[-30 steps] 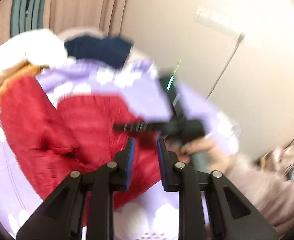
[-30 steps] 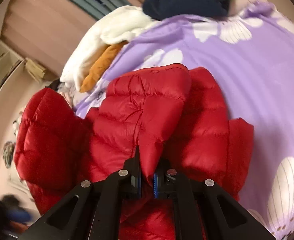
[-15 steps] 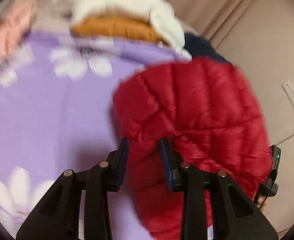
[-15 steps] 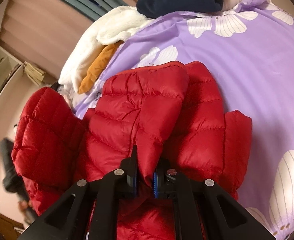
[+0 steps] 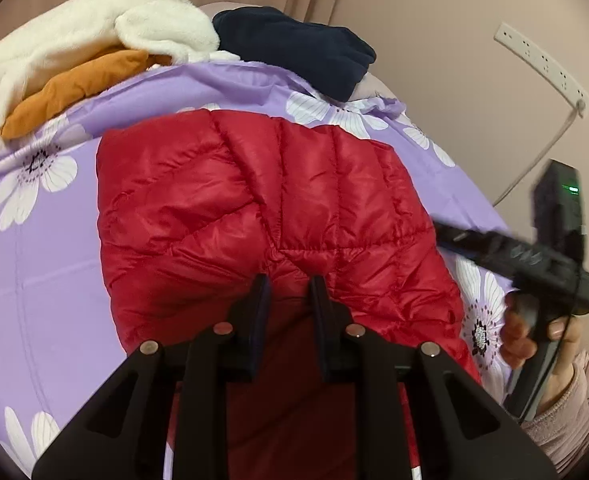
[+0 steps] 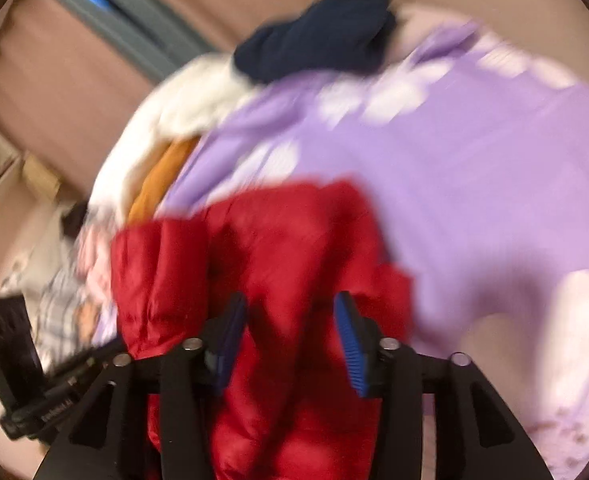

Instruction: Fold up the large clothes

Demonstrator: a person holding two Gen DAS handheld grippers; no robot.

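Red down jacket [image 5: 270,216] lies part-folded on the purple floral bedspread [image 5: 46,248]. Left gripper [image 5: 288,280] jaws spread over its near edge; right gripper [image 6: 290,312] spread wide, holding nothing. Risk: slippery puffy fill springs open, undoing the fold.

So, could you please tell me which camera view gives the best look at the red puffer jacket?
The left wrist view: the red puffer jacket lies sharp and nearly whole on the purple floral bedspread, its quilting clear. In the right wrist view the jacket is motion-blurred, and its lower part is hidden behind the open right gripper.
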